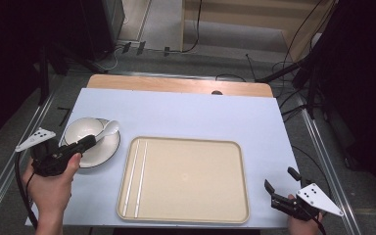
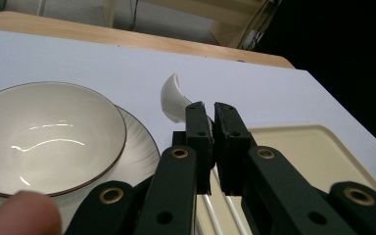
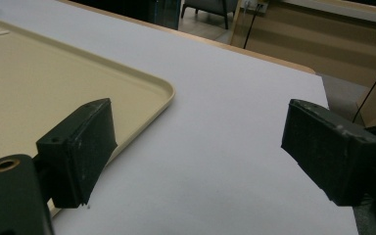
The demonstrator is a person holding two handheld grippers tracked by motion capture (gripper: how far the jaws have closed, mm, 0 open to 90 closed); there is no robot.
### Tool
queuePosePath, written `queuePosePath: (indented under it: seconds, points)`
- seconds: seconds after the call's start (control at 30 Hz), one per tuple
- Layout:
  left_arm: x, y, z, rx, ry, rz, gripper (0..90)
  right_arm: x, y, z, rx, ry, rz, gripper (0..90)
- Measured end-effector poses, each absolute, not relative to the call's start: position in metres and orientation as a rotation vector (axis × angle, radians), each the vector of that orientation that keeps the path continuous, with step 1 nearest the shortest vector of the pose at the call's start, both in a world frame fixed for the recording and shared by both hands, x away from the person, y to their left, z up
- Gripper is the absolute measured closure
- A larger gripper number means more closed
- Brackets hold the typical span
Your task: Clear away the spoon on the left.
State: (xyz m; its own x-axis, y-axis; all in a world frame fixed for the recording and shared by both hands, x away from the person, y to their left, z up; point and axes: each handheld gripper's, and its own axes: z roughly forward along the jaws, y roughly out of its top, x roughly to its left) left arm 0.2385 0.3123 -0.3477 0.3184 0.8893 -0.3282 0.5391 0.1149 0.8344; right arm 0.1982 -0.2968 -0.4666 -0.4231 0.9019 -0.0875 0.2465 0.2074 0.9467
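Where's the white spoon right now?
In the high view the white spoon is at the table's left, held by its handle in the left hand-held gripper, its scoop over the right rim of the bowl and saucer.

The high view looks forward and down over the whole desk (image 1: 186, 112). Each gripper view sits low and close — both catch the beige tray (image 2: 313, 152), seen whole from above.

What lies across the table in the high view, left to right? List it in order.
left gripper shut on the white spoon → bowl on its plate → chopsticks → beige tray → right gripper, open.
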Motion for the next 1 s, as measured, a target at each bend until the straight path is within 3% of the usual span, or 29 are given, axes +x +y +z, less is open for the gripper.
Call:
queuePosePath:
  seconds: [1.0]
  points:
    - [0.248,0.259,-0.37,1.595,1.231,0.311,86.7,0.197,-0.298,-0.466,1.065,1.804,1.235,13.0]
